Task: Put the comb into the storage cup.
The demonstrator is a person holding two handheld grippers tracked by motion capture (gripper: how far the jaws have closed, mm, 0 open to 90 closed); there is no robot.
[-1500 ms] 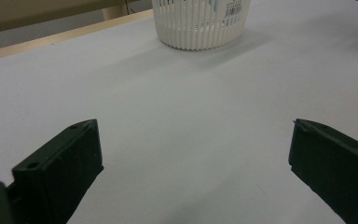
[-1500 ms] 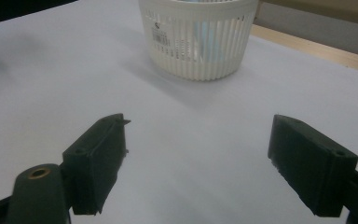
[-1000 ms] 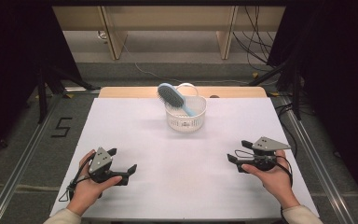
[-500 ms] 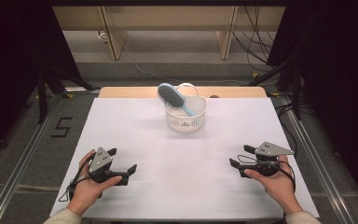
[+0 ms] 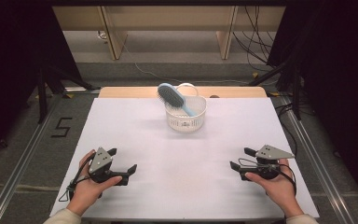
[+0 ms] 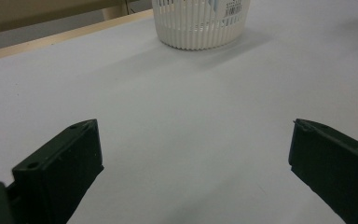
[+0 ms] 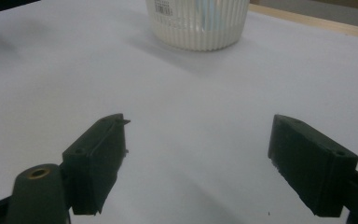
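The hairbrush [image 5: 175, 99] leans in the basket [image 5: 185, 119] near the counter's [image 5: 121, 130] far edge, handle down, head tilted left; both grippers [image 5: 121, 162] [image 5: 240, 158] sit empty, jaws open, about equally far.

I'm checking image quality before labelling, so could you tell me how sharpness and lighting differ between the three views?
High view: evenly lit white table, dark surroundings, hairbrush sharp. Left gripper view: jaws soft and close, basket cropped at the top, faint shadow beside it. Right gripper view: jaws blurred, basket label just visible, soft shadows on the table.
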